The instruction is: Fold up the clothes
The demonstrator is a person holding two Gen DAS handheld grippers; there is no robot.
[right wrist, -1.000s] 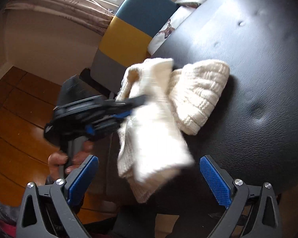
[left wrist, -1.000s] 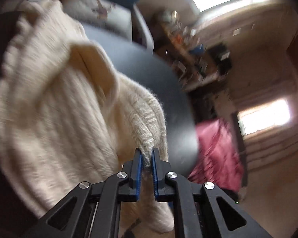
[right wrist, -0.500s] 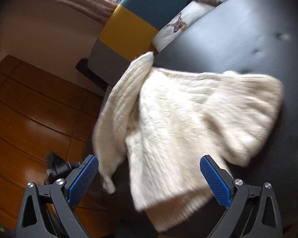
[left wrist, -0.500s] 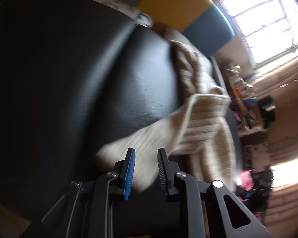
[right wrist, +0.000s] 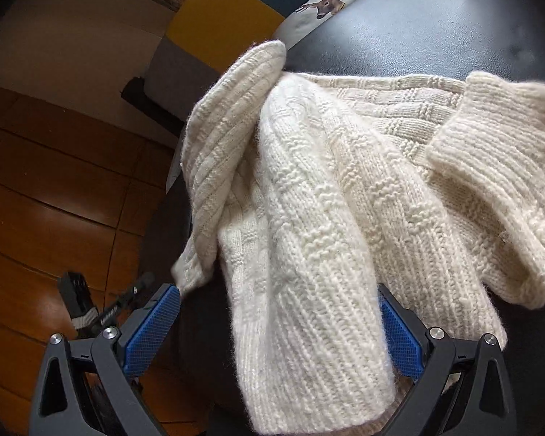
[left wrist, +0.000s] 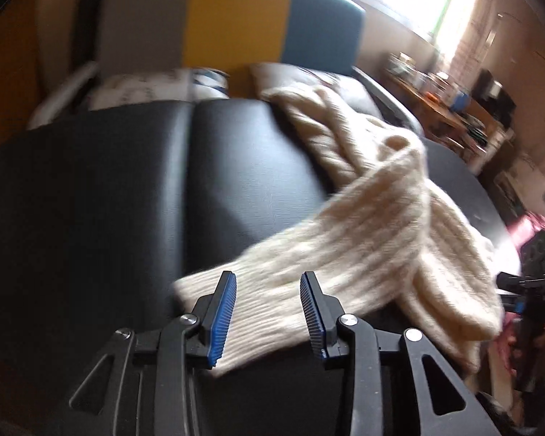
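Observation:
A cream knitted sweater lies bunched on a black padded surface, with part hanging over its edge. In the left wrist view a ribbed sleeve of the sweater stretches toward me across the black surface. My left gripper is open, its blue pads on either side of the sleeve's cuff without clamping it. My right gripper is wide open, with a hanging fold of the sweater between its fingers, not gripped.
A grey, yellow and blue chair back stands behind the black surface, with patterned cushions. The wooden floor lies below on the left. A cluttered desk and bright window are at the right. The other gripper shows at right.
My left gripper has opened and let go of the sweater, which dropped onto the black surface; the sleeve now lies between its pads. My right gripper stayed open and moved closer over the sweater.

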